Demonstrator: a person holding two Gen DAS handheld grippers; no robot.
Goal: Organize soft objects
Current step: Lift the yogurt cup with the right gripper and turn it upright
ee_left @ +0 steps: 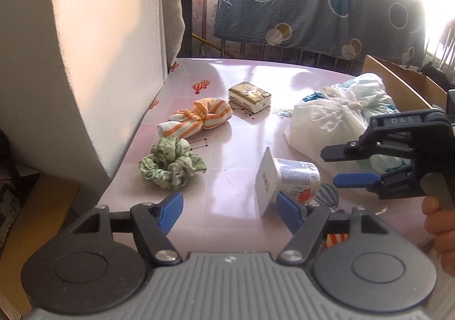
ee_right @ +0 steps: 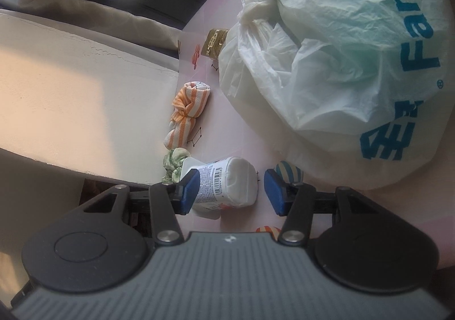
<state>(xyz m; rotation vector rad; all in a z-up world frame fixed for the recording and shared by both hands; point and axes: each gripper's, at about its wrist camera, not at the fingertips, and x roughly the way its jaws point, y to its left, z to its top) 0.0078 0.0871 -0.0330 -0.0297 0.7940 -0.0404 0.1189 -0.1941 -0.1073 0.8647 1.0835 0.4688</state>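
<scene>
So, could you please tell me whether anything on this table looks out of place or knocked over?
Yes: the yogurt cup lies tipped on its side near the front of the table, its foil lid on and nothing spilled. It is a rigid container among soft things, the green scrunchie and the knotted striped cloth.

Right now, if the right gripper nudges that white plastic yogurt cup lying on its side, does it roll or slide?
The white plastic yogurt cup has a round body, so it would probably roll. Its square foil lid may stop it. The glossy pink table suggests easy sliding.
</scene>
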